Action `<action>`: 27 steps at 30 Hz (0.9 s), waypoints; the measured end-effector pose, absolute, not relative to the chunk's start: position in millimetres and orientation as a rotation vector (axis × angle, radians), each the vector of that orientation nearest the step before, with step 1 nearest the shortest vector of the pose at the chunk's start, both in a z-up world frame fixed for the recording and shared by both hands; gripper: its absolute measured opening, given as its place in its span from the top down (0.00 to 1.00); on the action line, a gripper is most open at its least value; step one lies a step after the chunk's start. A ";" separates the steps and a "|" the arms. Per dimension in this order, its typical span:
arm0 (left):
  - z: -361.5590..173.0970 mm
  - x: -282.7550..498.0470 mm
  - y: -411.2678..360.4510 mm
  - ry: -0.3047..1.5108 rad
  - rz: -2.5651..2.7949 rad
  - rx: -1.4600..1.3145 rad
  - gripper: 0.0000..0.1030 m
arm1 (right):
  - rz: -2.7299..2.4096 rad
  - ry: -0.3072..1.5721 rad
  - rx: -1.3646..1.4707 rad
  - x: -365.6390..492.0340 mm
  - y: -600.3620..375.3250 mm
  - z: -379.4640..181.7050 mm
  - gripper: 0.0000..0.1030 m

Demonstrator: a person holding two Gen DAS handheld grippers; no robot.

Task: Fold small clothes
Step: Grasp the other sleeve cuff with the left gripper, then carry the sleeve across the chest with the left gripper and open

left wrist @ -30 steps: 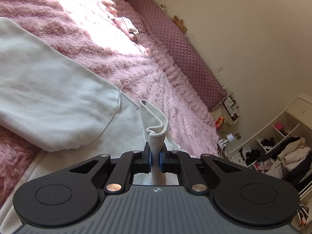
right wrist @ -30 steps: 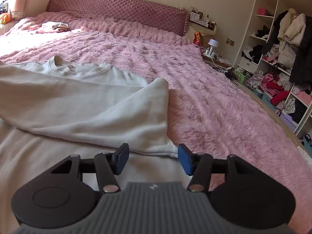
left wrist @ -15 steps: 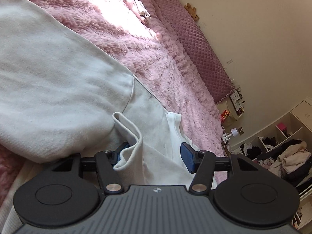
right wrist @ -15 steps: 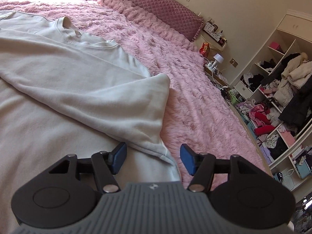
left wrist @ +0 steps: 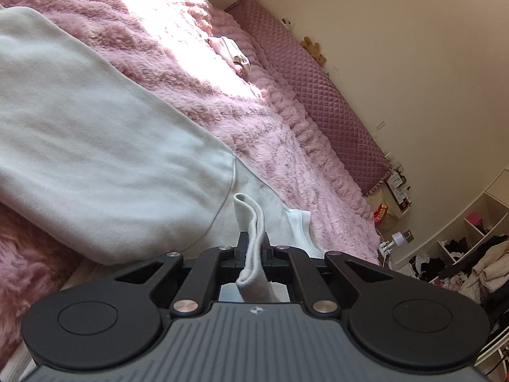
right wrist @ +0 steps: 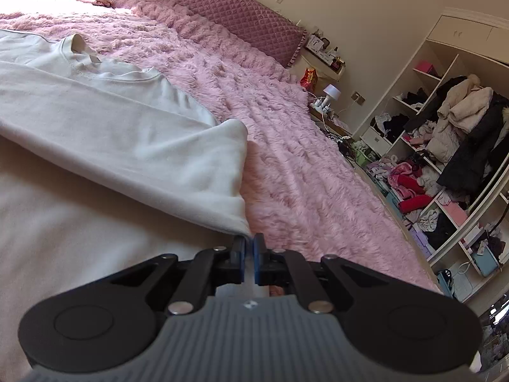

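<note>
My left claw (left wrist: 253, 251) clamps the soft white cotton sweatshirt (left wrist: 95, 146) hem; my right claw (right wrist: 249, 256) pinches together at its edge, ready to fold.

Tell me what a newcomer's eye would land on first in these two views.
First, the white sweatshirt spread over the fluffy pink blanket, one sleeve folded across its body. Next, the left gripper, jaws shut on a standing fold of that white fabric, and the right gripper, jaws nearly together at the sweatshirt's edge; whether they pinch cloth is unclear. Off to the right, open shelves overflow with heaped clothes.
</note>
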State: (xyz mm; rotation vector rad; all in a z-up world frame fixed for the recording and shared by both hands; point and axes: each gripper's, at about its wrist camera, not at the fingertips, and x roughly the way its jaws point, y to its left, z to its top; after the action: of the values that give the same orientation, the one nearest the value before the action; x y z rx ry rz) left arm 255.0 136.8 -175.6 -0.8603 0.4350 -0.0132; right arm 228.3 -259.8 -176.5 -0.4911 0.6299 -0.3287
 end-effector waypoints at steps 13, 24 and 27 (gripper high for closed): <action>-139.2 225.9 143.0 0.356 0.056 -0.785 0.81 | -0.383 0.625 -0.434 207.4 -265.9 -154.2 0.87; -136.3 280.2 144.9 0.559 0.024 -0.621 0.67 | -0.246 0.545 -0.420 217.9 -219.9 -125.7 0.77; -146.3 281.7 143.8 0.587 -0.026 -0.643 0.67 | -0.238 0.555 -0.406 222.9 -215.9 -126.6 0.77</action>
State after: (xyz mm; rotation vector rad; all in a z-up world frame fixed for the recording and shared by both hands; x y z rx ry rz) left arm 281.7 143.8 -146.3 -0.6428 0.5874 -0.0259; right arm 222.9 -215.9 -126.6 -0.4063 0.5554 -0.2377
